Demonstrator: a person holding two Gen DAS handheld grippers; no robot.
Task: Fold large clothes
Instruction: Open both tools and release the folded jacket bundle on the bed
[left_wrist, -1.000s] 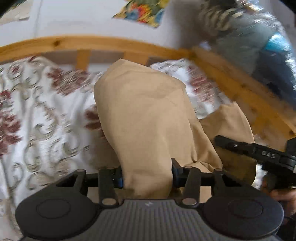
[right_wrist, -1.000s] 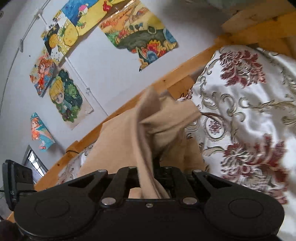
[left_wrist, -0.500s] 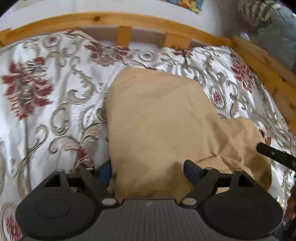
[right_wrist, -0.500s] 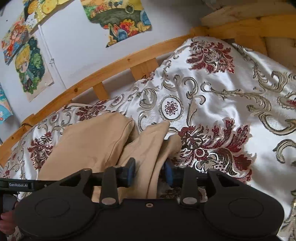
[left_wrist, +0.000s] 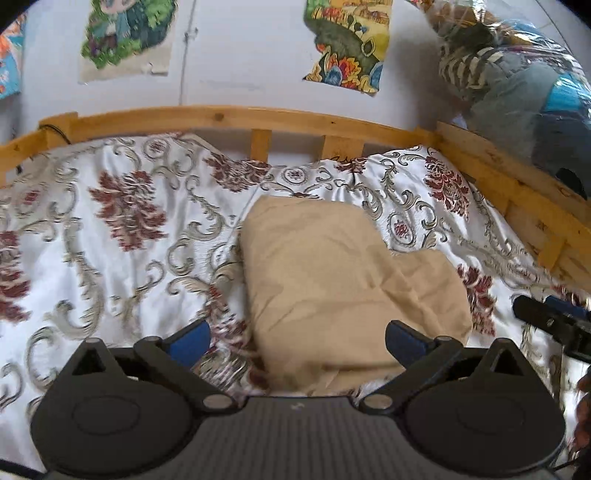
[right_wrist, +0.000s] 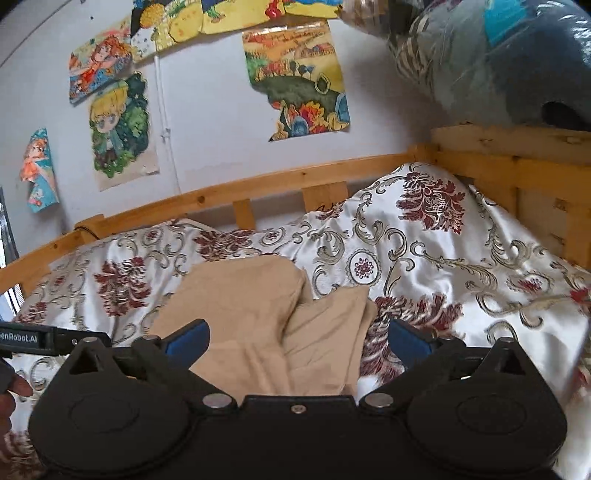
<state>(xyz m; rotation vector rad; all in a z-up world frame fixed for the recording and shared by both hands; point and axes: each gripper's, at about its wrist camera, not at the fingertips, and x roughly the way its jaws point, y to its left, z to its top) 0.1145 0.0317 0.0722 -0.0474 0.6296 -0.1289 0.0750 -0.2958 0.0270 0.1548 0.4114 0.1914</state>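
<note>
1. The left gripper is spread wide, its blue-padded fingers standing either side of the near edge of the tan garment. It grips nothing; whether a pad brushes the cloth cannot be told.
2. The right gripper is likewise released and wide apart, framing the same tan garment from its right side. Its right finger sits over the bedspread, not the cloth.
3. The garment lies folded into a compact, roughly rectangular bundle on the floral satin bedspread, a second layer stepping out at its right. That flat, doubled lie suggests a fold set down and let go.
4. Both grippers hover at the near edge, probably to be placed for another fold or a smoothing.
5. Beyond runs the wooden bed rail, then a wall with torn cartoon posters.
</note>
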